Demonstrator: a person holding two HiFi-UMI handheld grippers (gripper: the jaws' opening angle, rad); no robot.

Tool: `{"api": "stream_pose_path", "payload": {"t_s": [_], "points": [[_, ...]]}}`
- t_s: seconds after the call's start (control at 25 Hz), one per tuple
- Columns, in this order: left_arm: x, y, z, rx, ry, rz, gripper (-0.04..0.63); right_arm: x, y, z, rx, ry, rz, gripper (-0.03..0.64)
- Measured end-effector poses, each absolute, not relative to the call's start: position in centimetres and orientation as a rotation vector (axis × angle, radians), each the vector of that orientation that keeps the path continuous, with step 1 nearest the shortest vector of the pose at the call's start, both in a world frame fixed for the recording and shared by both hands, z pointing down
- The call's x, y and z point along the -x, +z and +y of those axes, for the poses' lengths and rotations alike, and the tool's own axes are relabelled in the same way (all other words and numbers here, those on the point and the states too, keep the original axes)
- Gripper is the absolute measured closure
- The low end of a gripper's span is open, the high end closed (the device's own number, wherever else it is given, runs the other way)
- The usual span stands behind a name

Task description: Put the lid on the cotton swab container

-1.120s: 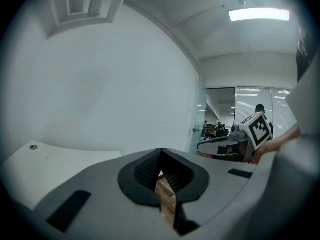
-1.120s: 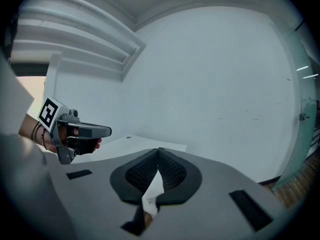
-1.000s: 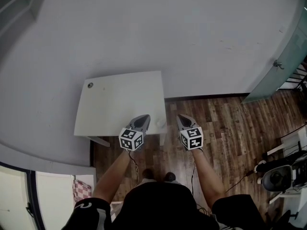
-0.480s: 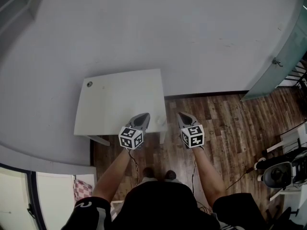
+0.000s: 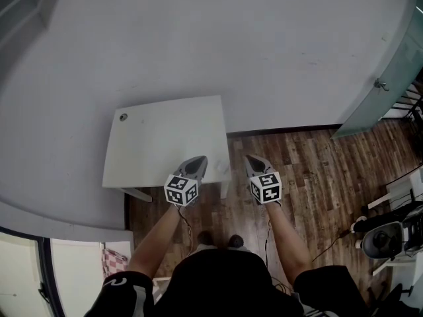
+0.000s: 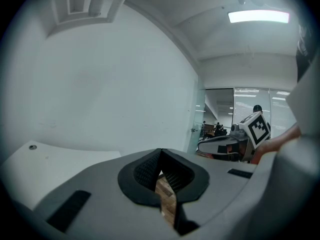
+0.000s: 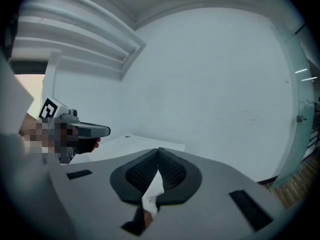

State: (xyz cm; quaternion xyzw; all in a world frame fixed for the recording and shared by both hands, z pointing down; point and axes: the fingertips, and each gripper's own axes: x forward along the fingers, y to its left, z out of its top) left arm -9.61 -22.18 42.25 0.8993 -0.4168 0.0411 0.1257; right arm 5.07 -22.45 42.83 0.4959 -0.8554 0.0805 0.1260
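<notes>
I see no cotton swab container or lid that I can make out. A faint pale speck (image 5: 223, 170) lies near the front right corner of the small white table (image 5: 158, 137); it is too small to identify. My left gripper (image 5: 196, 164) hovers over the table's front edge, its jaws shut and empty, and they meet at the tips in its own view (image 6: 160, 153). My right gripper (image 5: 250, 160) hangs just off the table's right side above the wood floor, also shut on nothing (image 7: 159, 151). Both point toward the white wall.
A small round grommet (image 5: 123, 117) sits in the table's back left corner. Wood floor (image 5: 310, 164) spreads to the right. A frosted glass door (image 5: 390, 84) stands at the far right, with a wheeled chair base (image 5: 386, 243) below it. The person's feet (image 5: 218, 242) stand behind the table.
</notes>
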Motion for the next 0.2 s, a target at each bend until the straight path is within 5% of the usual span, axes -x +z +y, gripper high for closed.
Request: {"api": "stream_pose_path", "payload": {"t_s": [0.2], "points": [[9.86,42.07,-22.1,-2.621,0.108,-1.214,0.571,-4.78,42.77,-22.22,-1.443,0.233,-2.486,0.604]]}}
